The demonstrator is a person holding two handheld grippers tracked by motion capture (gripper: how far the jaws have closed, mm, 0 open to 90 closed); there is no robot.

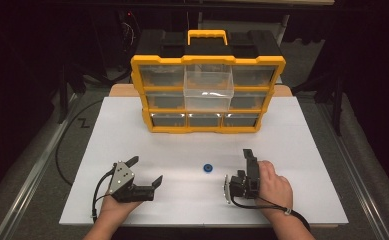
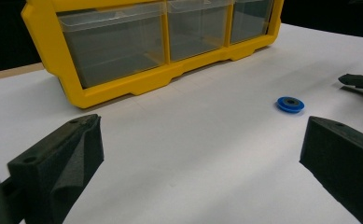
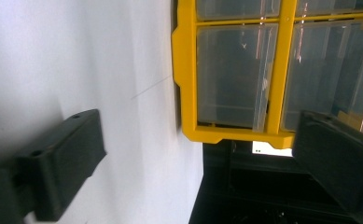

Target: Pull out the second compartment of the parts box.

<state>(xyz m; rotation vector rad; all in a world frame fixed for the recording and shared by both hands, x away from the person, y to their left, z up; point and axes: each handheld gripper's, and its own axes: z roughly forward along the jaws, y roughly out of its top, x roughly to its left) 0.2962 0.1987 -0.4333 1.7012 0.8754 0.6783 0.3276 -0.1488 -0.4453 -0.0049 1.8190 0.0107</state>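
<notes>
Blue disc (image 1: 209, 168) lies on the white table (image 1: 302, 145) between both spread, empty tools, left (image 1: 144, 172) and right (image 1: 237, 167).

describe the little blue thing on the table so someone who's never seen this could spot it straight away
Start at the yellow drawer organizer at the far side of the white table. Nearer the person, between the left gripper and the right gripper, lies a small blue disc with a dark centre, the table's one loose piece.
</notes>
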